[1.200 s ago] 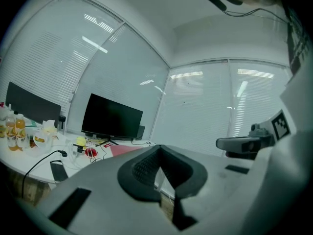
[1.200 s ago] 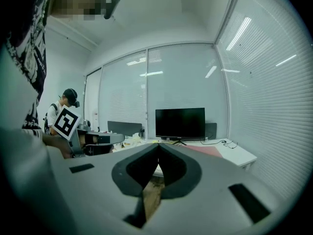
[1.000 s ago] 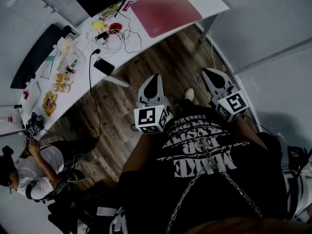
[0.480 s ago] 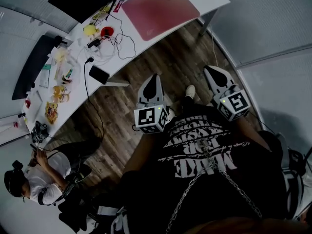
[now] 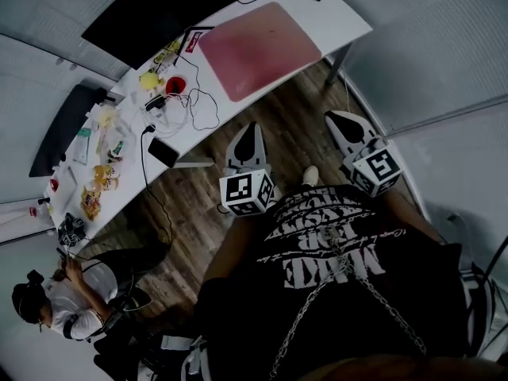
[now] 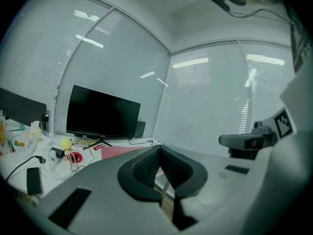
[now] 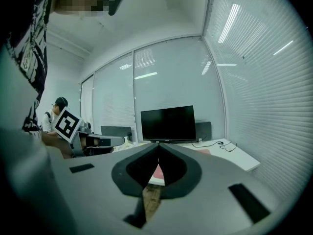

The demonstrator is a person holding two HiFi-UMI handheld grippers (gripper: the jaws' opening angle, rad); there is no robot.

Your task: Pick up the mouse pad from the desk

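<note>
White walls with closed blinds enclosed the room, and a brown wooden floor (image 5: 274, 113) filled the middle of the head view. Across the upper left of that frame ran a long white desk (image 5: 345, 22), from the left edge up to the top centre. At the bottom of the frame was the black printed shirt (image 5: 333, 252) of the person who held the tools, with a metal chain hanging on it. A second person (image 5: 63, 304) sat in the lower left corner.

On the far side of the desk stood a large black monitor (image 5: 159, 14), at the top of the frame. The mouse pad (image 5: 254, 50), pink-red and rectangular, lay flat on the desk just right of the monitor's stand, in the upper middle of the frame, with nothing on it.

Both tools were over the floor, below the desk edge and well apart from the pad. The left gripper (image 5: 251, 127) was near the frame's centre and the right gripper (image 5: 333, 119) was to its right; each pointed toward the desk. Their own views showed the jaws of each pressed together, with nothing between them.

Left of the pad lay loose cables (image 5: 198, 105), a dark phone (image 5: 163, 152) near the desk edge, a small red object (image 5: 176, 83) and a yellow object (image 5: 149, 78).
</note>
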